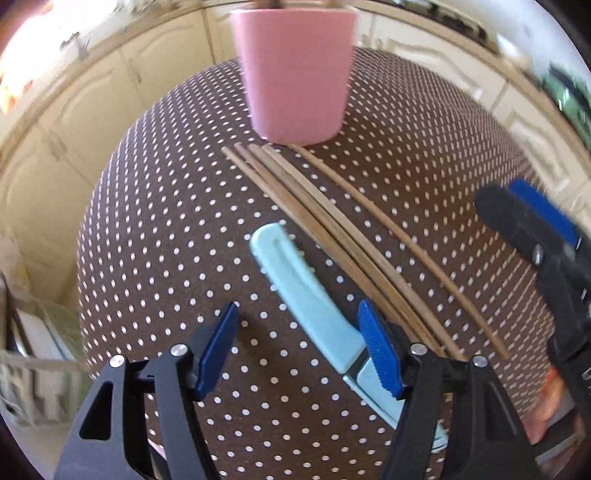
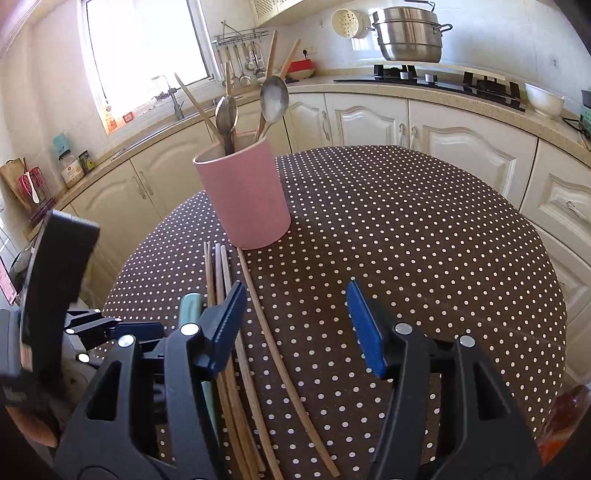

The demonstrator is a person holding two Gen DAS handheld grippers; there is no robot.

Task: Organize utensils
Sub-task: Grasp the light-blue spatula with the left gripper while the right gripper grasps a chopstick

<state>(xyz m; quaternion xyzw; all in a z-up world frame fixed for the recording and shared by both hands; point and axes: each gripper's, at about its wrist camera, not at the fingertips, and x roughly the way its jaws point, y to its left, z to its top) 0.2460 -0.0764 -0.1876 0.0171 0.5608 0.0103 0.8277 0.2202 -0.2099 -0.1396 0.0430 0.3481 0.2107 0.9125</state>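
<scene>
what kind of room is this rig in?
Almost certainly a home kitchen: a gas hob with a steel steamer pot above it, cream cabinets, and a sink tap by the window.

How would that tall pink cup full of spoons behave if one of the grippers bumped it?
The pink cup would probably tip rather than slide: it is tall, its base is narrower than its rim, and the spoons and wooden sticks rise well above it, adding weight up high. The dotted tablecloth may grip the base. It looks rigid, possibly ceramic, so a fall could chip it.
</scene>
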